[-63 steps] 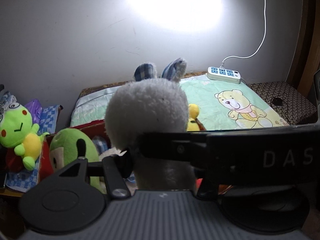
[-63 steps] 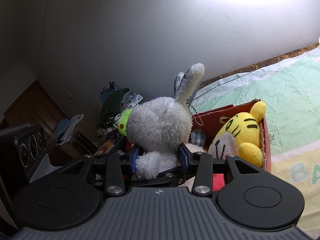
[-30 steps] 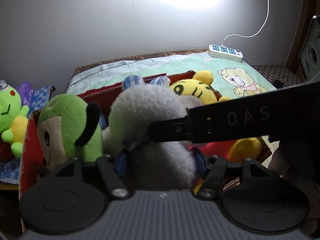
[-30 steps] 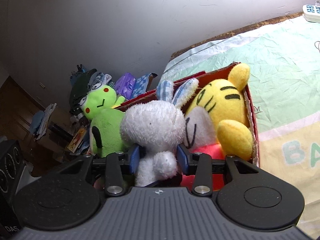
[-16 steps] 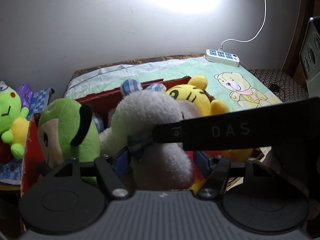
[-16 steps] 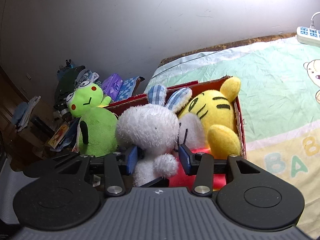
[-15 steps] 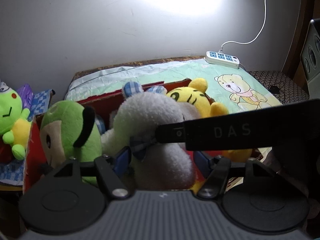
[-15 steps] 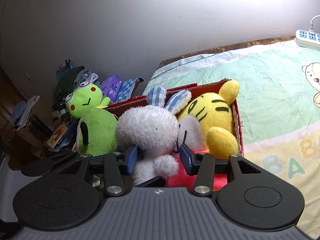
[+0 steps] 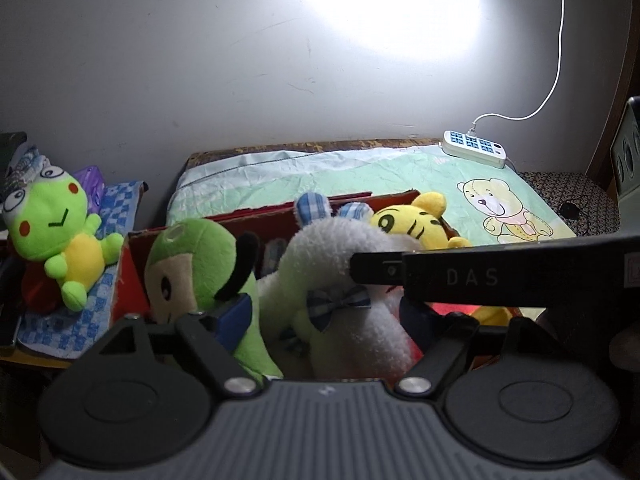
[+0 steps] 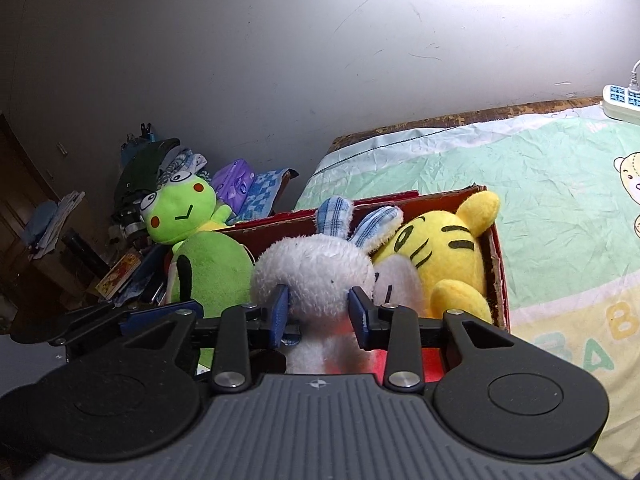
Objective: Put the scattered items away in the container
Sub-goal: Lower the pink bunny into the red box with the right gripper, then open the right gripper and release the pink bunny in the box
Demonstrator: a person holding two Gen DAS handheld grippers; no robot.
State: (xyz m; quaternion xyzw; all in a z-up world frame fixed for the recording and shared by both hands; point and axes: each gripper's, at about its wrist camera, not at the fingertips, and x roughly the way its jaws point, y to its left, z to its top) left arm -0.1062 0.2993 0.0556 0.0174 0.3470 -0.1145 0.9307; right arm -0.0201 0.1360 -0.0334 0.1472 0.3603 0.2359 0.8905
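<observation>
White bunny (image 10: 316,276) sits in the red box (image 10: 498,276) at the bed's left edge. Left tongs (image 9: 324,312) widening, clear of it; right tongs (image 10: 318,314) closing on its head. Pulling back now could drag it out.

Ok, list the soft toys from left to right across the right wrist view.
green frog → green plush with the black ear → white rabbit → yellow tiger
</observation>
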